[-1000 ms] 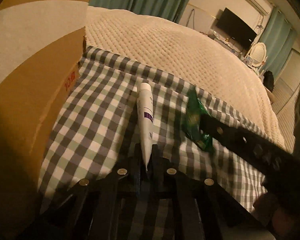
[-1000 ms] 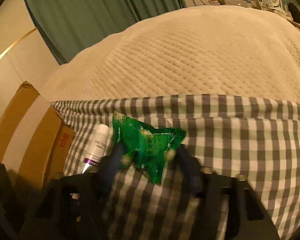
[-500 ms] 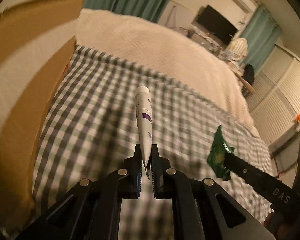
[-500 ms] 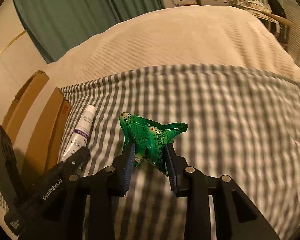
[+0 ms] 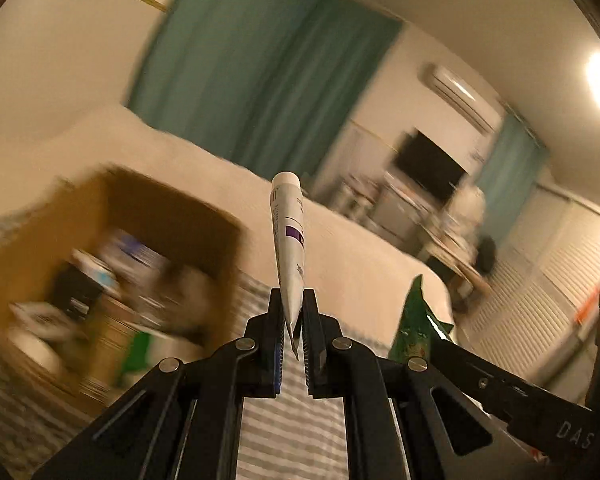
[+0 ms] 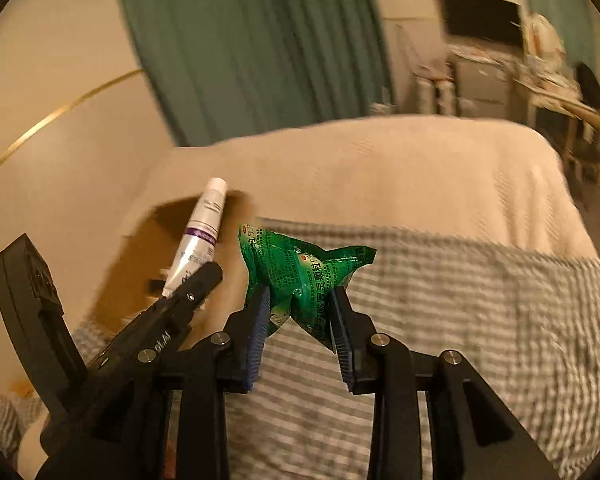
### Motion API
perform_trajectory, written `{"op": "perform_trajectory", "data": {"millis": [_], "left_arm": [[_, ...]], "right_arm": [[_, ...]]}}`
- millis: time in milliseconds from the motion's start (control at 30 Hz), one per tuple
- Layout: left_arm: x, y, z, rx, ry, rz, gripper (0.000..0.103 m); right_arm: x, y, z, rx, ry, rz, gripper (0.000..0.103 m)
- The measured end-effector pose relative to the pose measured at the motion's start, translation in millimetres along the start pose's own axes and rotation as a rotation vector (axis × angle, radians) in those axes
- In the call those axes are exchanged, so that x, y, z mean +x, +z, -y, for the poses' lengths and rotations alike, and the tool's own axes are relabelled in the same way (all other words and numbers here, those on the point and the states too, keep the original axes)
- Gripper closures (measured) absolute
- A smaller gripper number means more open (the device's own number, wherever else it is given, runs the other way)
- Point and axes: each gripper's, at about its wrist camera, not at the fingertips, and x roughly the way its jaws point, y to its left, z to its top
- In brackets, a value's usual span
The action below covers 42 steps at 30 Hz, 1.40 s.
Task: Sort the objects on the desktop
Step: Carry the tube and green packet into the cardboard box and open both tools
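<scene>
Tube [image 5: 288, 240], print unreadable, pinched in left claw [image 5: 292, 320] | green printed sachet [image 6: 304, 276] gripped by right claw [image 6: 300, 320]

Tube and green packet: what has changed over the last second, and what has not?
Both were lifted off the checked cloth. The left claw now holds the white tube in the air near the open cardboard box; the right claw closed a little further on the green packet and raised it too. Both grips are unchanged.

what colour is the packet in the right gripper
Green packet with printed text, clearest in the right wrist view.
</scene>
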Motion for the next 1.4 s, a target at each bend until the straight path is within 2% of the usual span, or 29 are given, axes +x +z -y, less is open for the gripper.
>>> {"op": "perform_trajectory", "data": {"millis": [100, 200, 300, 367, 400, 433, 467, 500, 533, 600, 667, 733, 867, 933, 1033, 1100, 1233, 1400], "left_arm": [[-5, 20, -45, -0.016, 0.110, 0.015, 0.096], [9, 28, -88, 0.006, 0.190, -0.046, 0.095], [19, 26, -110, 0.020, 0.227, -0.089, 0.094], [22, 26, -110, 0.098, 0.254, -0.123, 0.092], [23, 26, -105, 0.141, 0.280, -0.129, 0.080], [20, 25, -100, 0.182, 0.293, -0.134, 0.053], [16, 23, -94, 0.209, 0.288, -0.125, 0.039], [9, 21, -88, 0.218, 0.273, -0.099, 0.018], [2, 21, -81, 0.222, 0.263, -0.078, 0.012], [-15, 24, -65, 0.227, 0.257, -0.052, 0.010], [-28, 28, -50, 0.242, 0.265, -0.049, 0.002], [-48, 25, -32, 0.274, 0.263, -0.028, 0.000], [-70, 9, -3, 0.351, 0.297, 0.020, 0.000], [-75, 0, 7, 0.384, 0.325, 0.002, 0.000], [-76, -20, 14, 0.395, 0.319, -0.050, 0.000], [-80, -32, 18, 0.398, 0.292, -0.069, 0.000], [-84, -41, 23, 0.404, 0.261, -0.088, 0.000], [-85, -40, 21, 0.396, 0.272, -0.088, 0.000]], "right_arm": [[29, 15, -46, -0.040, 0.069, -0.017, 0.073], [67, 26, -77, -0.066, 0.093, -0.050, 0.073], [103, 35, -101, -0.093, 0.078, -0.063, 0.071], [113, 40, -111, -0.109, 0.045, -0.032, 0.063], [113, 41, -114, -0.117, 0.032, -0.016, 0.043], [108, 40, -116, -0.132, 0.015, 0.015, 0.028], [103, 39, -118, -0.143, 0.002, 0.037, 0.027], [96, 38, -118, -0.155, -0.019, 0.054, 0.027], [88, 34, -116, -0.165, -0.053, 0.062, 0.026], [70, 27, -107, -0.154, -0.098, 0.074, 0.022], [50, 20, -93, -0.110, -0.123, 0.084, 0.017], [25, 9, -75, -0.059, -0.163, 0.097, 0.011], [-17, -15, -44, 0.000, -0.240, 0.127, 0.009], [-30, -28, -31, 0.025, -0.280, 0.125, 0.000], [-39, -47, -23, 0.039, -0.332, 0.080, 0.001], [-40, -62, -23, 0.021, -0.392, 0.093, 0.001], [-46, -85, -16, 0.041, -0.397, 0.106, 0.001], [-46, -86, -10, 0.094, -0.381, 0.089, 0.001]]}}
